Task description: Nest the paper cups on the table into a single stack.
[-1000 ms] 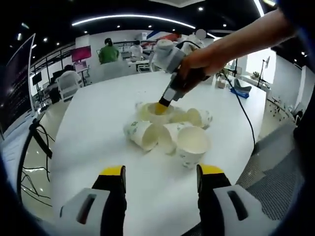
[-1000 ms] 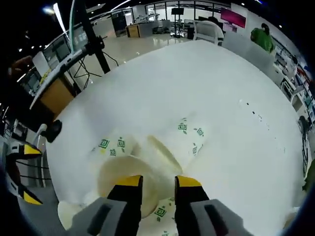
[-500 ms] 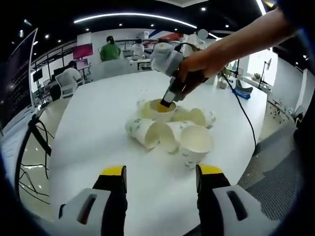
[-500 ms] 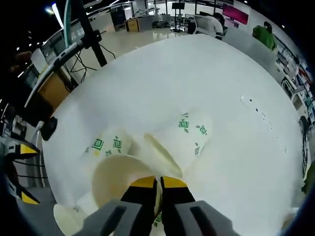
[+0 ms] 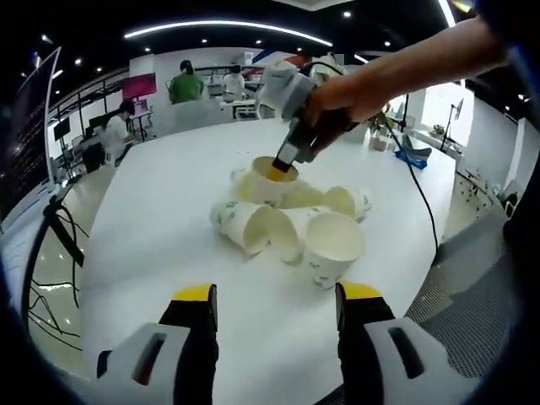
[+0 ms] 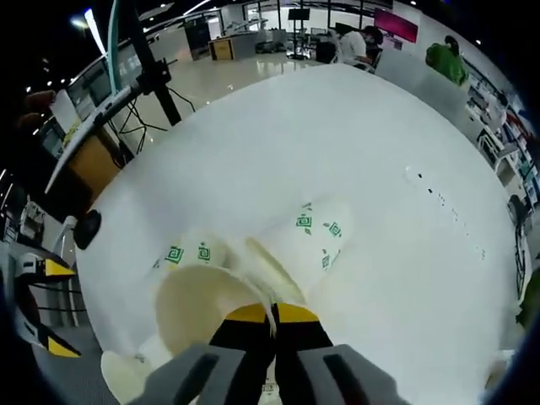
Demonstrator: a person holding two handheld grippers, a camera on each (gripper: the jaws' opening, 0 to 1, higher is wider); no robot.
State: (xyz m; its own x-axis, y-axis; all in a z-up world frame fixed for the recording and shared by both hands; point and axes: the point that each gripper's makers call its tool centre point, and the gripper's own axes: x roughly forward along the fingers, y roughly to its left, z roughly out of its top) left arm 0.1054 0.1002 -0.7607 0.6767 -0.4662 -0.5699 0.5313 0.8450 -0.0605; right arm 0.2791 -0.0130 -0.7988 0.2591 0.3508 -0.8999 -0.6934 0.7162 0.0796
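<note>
Nearest in the left gripper view, yellow-tipped left gripper (image 5: 276, 308), jaws wide apart over bare round white table (image 5: 152, 245); beyond, a cluster of white paper cups with green square motifs (image 5: 287, 219), one upright at the front, others on their sides, no readable writing. Farther, right gripper (image 5: 285, 158), held by a hand (image 5: 337, 105), clamped on the rim of an upright cream paper cup (image 5: 268, 181). In the right gripper view, right gripper (image 6: 272, 314) pinched together on that rim (image 6: 207, 308), a tipped cup (image 6: 299, 245) just beyond.
</note>
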